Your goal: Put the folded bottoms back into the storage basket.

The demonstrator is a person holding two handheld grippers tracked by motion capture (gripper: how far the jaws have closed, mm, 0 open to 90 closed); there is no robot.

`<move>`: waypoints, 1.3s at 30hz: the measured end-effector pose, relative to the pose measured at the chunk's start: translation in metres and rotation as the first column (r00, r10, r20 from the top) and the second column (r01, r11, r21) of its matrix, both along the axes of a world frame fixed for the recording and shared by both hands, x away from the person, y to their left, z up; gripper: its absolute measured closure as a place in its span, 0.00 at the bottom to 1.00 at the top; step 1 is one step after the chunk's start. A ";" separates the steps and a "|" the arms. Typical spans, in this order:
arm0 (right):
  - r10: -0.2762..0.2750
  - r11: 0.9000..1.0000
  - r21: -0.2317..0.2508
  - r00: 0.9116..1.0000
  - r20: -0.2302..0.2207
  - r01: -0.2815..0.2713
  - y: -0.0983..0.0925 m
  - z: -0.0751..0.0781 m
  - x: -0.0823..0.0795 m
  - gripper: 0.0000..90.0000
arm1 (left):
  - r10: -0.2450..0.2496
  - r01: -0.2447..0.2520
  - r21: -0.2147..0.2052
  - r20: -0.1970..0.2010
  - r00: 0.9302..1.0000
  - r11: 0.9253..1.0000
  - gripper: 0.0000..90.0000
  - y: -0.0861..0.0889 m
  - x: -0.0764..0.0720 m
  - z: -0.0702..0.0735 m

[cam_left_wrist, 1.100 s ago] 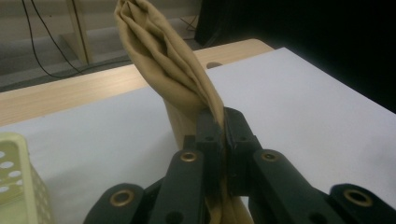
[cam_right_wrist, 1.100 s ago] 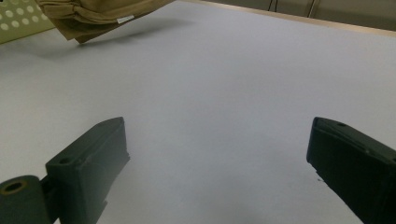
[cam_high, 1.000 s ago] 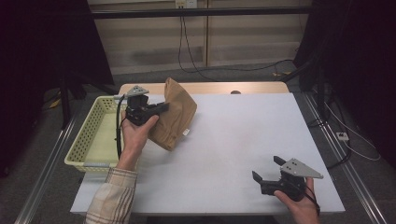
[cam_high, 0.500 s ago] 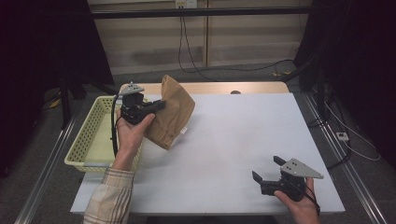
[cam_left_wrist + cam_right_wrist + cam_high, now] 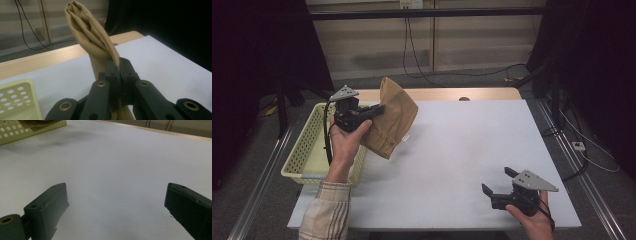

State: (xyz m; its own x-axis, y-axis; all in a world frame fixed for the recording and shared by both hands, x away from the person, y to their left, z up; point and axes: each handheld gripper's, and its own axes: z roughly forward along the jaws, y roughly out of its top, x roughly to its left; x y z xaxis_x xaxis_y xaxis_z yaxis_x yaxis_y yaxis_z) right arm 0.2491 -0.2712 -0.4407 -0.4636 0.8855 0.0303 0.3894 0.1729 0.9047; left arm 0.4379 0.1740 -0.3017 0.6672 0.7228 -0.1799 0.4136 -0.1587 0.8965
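Note:
A tan cloth garment [image 5: 393, 116] hangs bunched above the left part of the white table, its lower edge over the table beside the basket. My left gripper [image 5: 379, 108] is shut on a fold of it, held up in a hand with a plaid sleeve. In the left gripper view the tan cloth [image 5: 91, 35] rises in a twisted bundle from between the closed jaws of the left gripper [image 5: 119, 65]. My right gripper [image 5: 496, 181] rests near the table's front right, jaws wide apart. The right gripper [image 5: 117, 200] view has bare table between its jaws.
A pale yellow perforated basket [image 5: 305, 150] stands at the table's left edge; its corner shows as the basket [image 5: 30, 130] in the right gripper view. A wooden strip [image 5: 472, 94] runs along the table's far edge. Cables lie on the floor behind.
My left gripper has lifted the tan cloth higher and slightly toward the far left. The right gripper has stayed where it was.

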 end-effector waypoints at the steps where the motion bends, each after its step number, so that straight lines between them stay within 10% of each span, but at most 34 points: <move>1: -0.001 1.000 0.000 1.000 0.001 0.001 0.000 0.000 0.000 0.05 | 0.004 -0.003 -0.004 0.004 1.000 1.000 0.96 0.001 0.000 0.001; 39: 0.015 1.000 -0.004 1.000 0.009 -0.015 0.001 0.000 0.000 0.04 | 0.057 -0.049 -0.080 0.096 0.994 0.996 0.97 0.045 -0.021 0.044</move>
